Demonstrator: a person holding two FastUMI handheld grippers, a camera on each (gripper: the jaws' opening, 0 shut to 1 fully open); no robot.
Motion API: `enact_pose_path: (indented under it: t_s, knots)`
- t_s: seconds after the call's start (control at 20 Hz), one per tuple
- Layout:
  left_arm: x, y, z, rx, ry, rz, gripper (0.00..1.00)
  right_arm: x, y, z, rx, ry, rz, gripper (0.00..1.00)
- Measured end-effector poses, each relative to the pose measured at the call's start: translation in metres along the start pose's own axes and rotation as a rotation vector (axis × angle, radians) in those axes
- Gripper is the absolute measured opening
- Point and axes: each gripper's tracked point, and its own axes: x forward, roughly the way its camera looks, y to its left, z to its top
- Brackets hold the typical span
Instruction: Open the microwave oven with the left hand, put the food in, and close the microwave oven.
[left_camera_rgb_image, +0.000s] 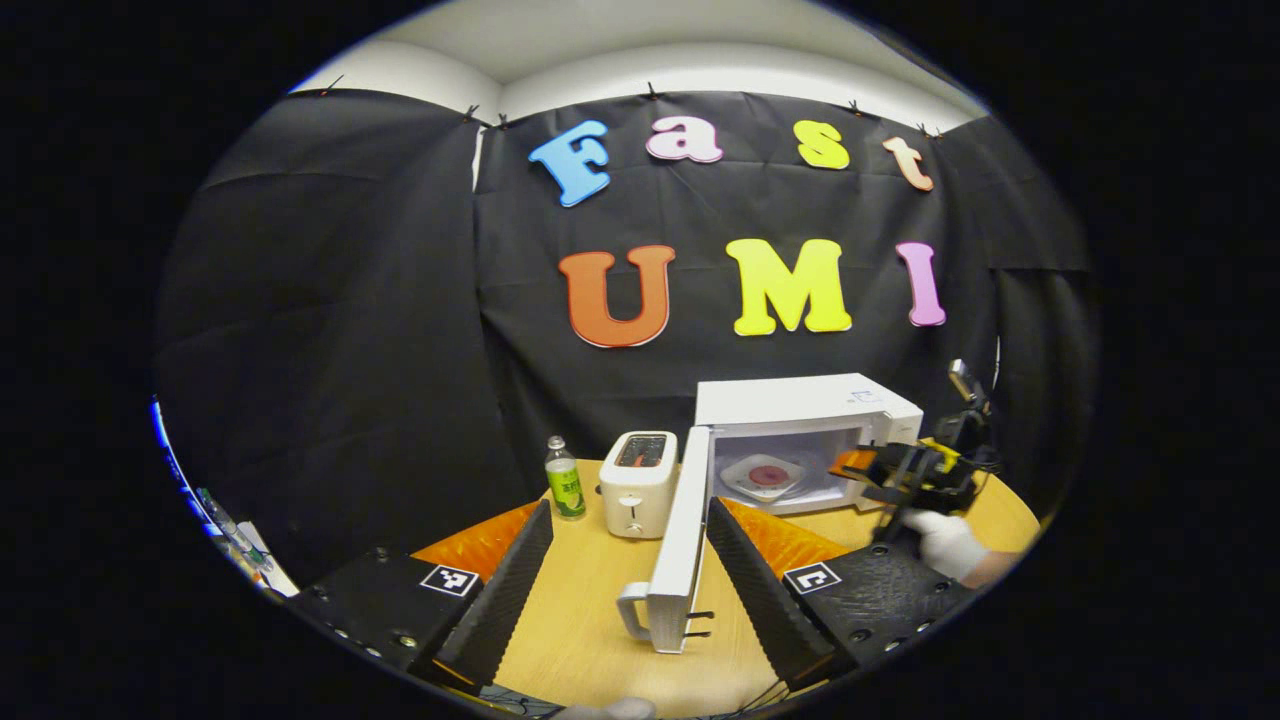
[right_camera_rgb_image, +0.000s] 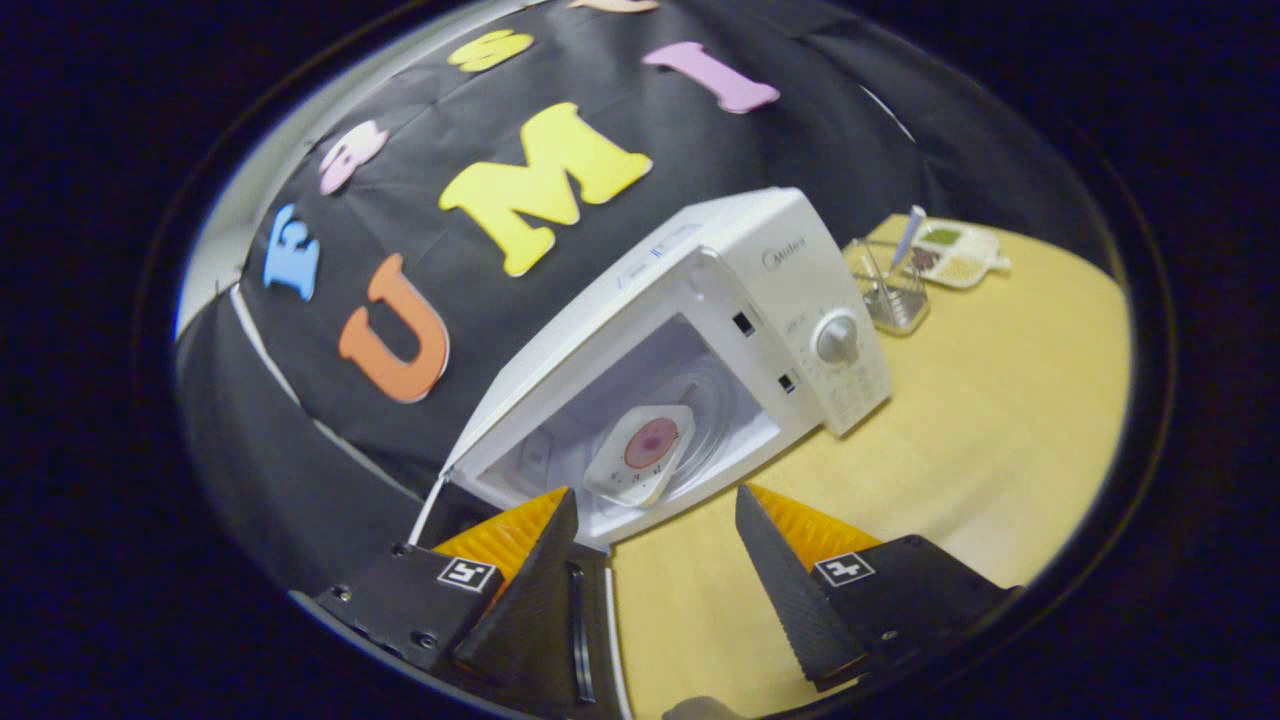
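Microwave (left_camera_rgb_image: 805, 400) door (left_camera_rgb_image: 682, 540) swung wide, edge-on between left gripper (left_camera_rgb_image: 628, 570) fingers, untouched; jaws spread. Food plate (right_camera_rgb_image: 645, 452) sits inside microwave cavity. Right gripper (right_camera_rgb_image: 655, 560) spread, empty, just outside cavity mouth. Toaster (left_camera_rgb_image: 637, 483), bottle (left_camera_rgb_image: 564, 480) left of microwave.

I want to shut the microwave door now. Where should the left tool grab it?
Grab the door's looped handle on its free edge. The door stands wide open, edge-on between the left tool's open fingers, so coming from the outer face seems best; then swing it toward the microwave, where the plate of food sits.
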Motion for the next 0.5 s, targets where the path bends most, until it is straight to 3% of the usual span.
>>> enact_pose_path:
  t_s: [0.05, 0.1, 0.15, 0.25, 0.3, 0.35, 0.4, 0.45, 0.5]
  knots:
    - [0.003, 0.01, -0.003, -0.011, -0.001, 0.011, 0.95, -0.022, -0.005, 0.008, -0.074, 0.003, 0.001, 1.0]
    - [0.006, 0.02, -0.006, -0.015, -0.004, 0.027, 0.95, -0.049, -0.005, 0.015, -0.141, -0.003, 0.006, 0.9]
    - [0.009, 0.029, -0.009, -0.014, -0.006, 0.038, 0.95, -0.071, -0.004, 0.024, -0.202, -0.009, 0.009, 1.0]
    - [0.016, 0.043, -0.016, -0.014, -0.007, 0.048, 0.95, -0.115, -0.004, 0.043, -0.315, -0.042, 0.002, 1.0]
    - [0.02, 0.046, -0.021, -0.02, -0.003, 0.045, 0.94, -0.136, 0.003, 0.048, -0.325, -0.05, 0.02, 1.0]
    - [0.023, 0.049, -0.026, -0.019, -0.004, 0.044, 0.95, -0.154, 0.012, 0.051, -0.316, -0.061, 0.048, 0.91]
    - [0.028, 0.051, -0.031, -0.011, -0.005, 0.043, 0.95, -0.167, 0.019, 0.053, -0.326, -0.062, 0.065, 0.91]
    - [0.032, 0.055, -0.038, -0.005, -0.003, 0.047, 0.95, -0.181, 0.019, 0.057, -0.351, -0.06, 0.059, 1.0]
    - [0.036, 0.057, -0.043, 0.0, -0.003, 0.047, 0.95, -0.194, 0.02, 0.063, -0.371, -0.075, 0.061, 0.91]
